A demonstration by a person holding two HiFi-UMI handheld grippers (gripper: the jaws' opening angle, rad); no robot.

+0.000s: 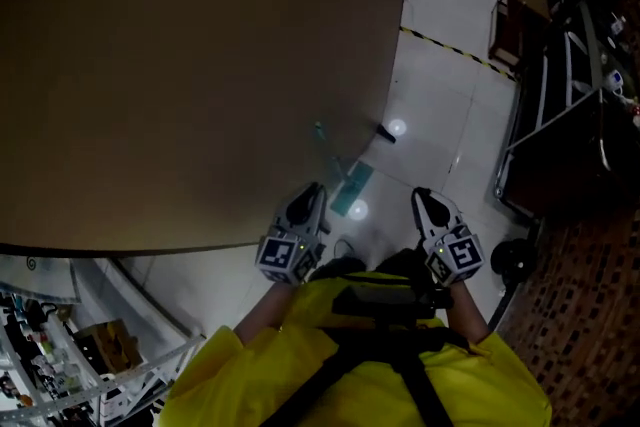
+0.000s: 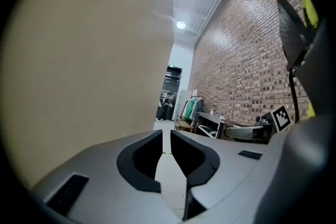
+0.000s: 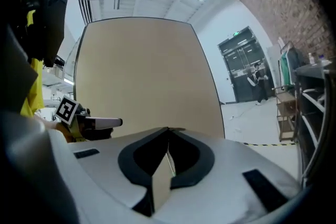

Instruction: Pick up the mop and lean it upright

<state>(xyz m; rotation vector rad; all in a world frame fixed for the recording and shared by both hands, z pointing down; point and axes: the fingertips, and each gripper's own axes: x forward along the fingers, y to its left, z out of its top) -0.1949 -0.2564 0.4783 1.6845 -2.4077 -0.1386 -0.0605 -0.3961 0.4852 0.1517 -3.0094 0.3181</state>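
Two grippers reach forward from yellow sleeves in the head view, the left gripper (image 1: pixel 312 191) and the right gripper (image 1: pixel 423 198) side by side above a pale tiled floor (image 1: pixel 440 85). The mop (image 1: pixel 351 188) lies flat on that floor just ahead of them and between their lines. Its teal head is nearest the left gripper's tip, its thin handle runs away toward a large tan panel (image 1: pixel 200 65), and neither gripper touches it. A dark metal rack (image 1: pixel 560 145) stands at the right. From the left gripper view, the jaws stand a narrow slit apart with only bare floor showing through; the panel fills the left side and a brick wall (image 2: pixel 247 71) the right. From the right gripper view, the jaws are pressed together at their tips with nothing pinched, aimed at the tan panel, with the other gripper's marker cube at the left edge.
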